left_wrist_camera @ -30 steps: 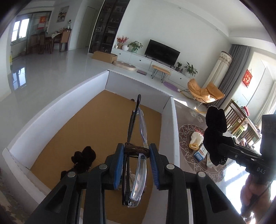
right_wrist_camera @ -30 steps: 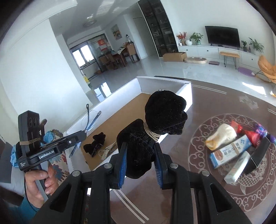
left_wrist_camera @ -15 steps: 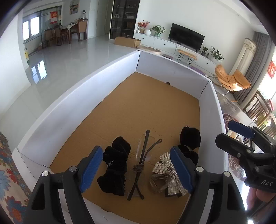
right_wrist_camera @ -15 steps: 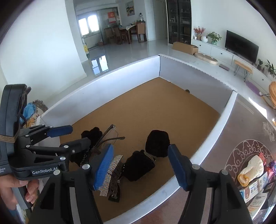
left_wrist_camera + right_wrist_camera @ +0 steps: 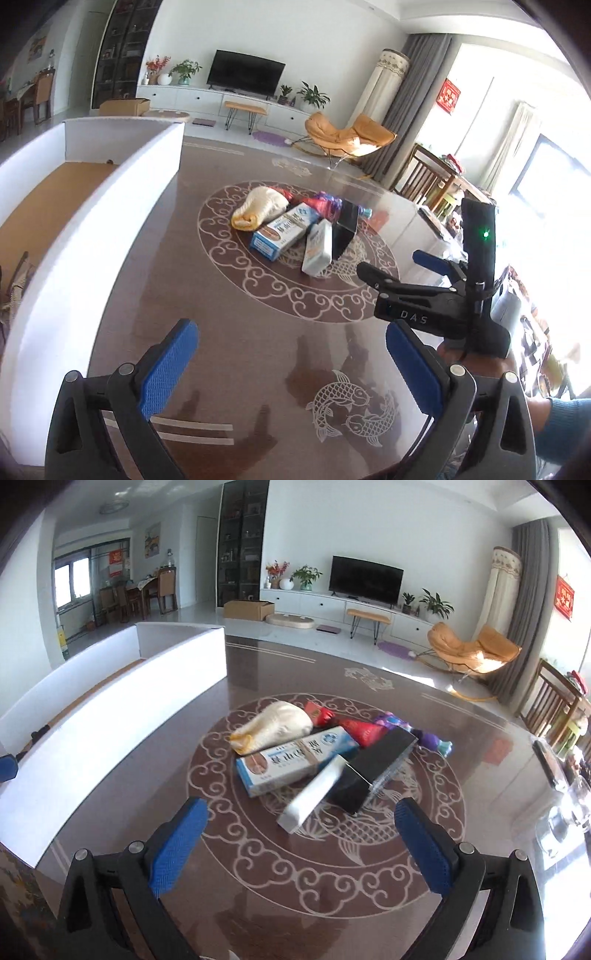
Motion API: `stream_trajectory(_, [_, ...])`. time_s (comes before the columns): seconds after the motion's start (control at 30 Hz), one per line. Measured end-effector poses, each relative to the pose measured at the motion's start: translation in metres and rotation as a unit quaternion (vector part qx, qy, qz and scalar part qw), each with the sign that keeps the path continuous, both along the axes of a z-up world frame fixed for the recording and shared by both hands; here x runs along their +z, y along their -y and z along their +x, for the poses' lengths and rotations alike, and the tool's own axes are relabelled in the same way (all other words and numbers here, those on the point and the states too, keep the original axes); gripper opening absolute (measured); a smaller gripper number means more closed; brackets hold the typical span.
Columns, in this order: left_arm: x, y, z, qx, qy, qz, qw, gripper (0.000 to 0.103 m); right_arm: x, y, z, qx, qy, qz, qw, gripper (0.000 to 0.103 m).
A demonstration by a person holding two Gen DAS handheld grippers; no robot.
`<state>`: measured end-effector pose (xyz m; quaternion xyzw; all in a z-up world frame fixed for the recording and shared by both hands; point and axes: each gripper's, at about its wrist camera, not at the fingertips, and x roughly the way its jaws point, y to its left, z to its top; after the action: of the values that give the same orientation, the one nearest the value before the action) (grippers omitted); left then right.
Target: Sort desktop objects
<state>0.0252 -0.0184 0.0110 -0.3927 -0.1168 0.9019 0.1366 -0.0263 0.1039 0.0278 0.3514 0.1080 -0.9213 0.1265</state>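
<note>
A pile of small objects lies on the round brown table (image 5: pixel 369 867): a cream pouch (image 5: pixel 273 725), a blue-and-white toothpaste box (image 5: pixel 295 762), a white box (image 5: pixel 314 794), a black box (image 5: pixel 376 771) and red packets (image 5: pixel 360 729). My right gripper (image 5: pixel 299 845) hangs just short of the pile, jaws opening wide, nothing between them. My left gripper (image 5: pixel 291 365) is farther back over bare table, jaws also opening and empty. It sees the pile (image 5: pixel 295 229) ahead and the right gripper (image 5: pixel 391 264) at its right.
A large white-walled box with a cardboard floor (image 5: pixel 110 206) stands along the left side of the table, also as the white box wall (image 5: pixel 110 723). Dark items show at its near end. A person's hand and blue sleeve (image 5: pixel 554 417) hold the right gripper. Chairs stand at the far right.
Both grippers let go of their loads, the glasses and the black pouch, inside the white box and opened. Both then swung right, out of the box, towards the pile on the table.
</note>
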Motion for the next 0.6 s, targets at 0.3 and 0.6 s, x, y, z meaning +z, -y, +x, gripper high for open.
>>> stream_trajectory(0.3, [-0.061,-0.029,-0.019,0.017,0.046,-0.088,0.9950,0.103,-0.047,-0.099,0.023,-0.088,0.063,-0.016,0.994,0.101])
stream_trajectory(0.6, [-0.064,-0.021,-0.054,0.038,0.033,-0.117,0.9919,0.103,-0.067,-0.085,0.022,-0.088,0.079,-0.039,0.992,0.101])
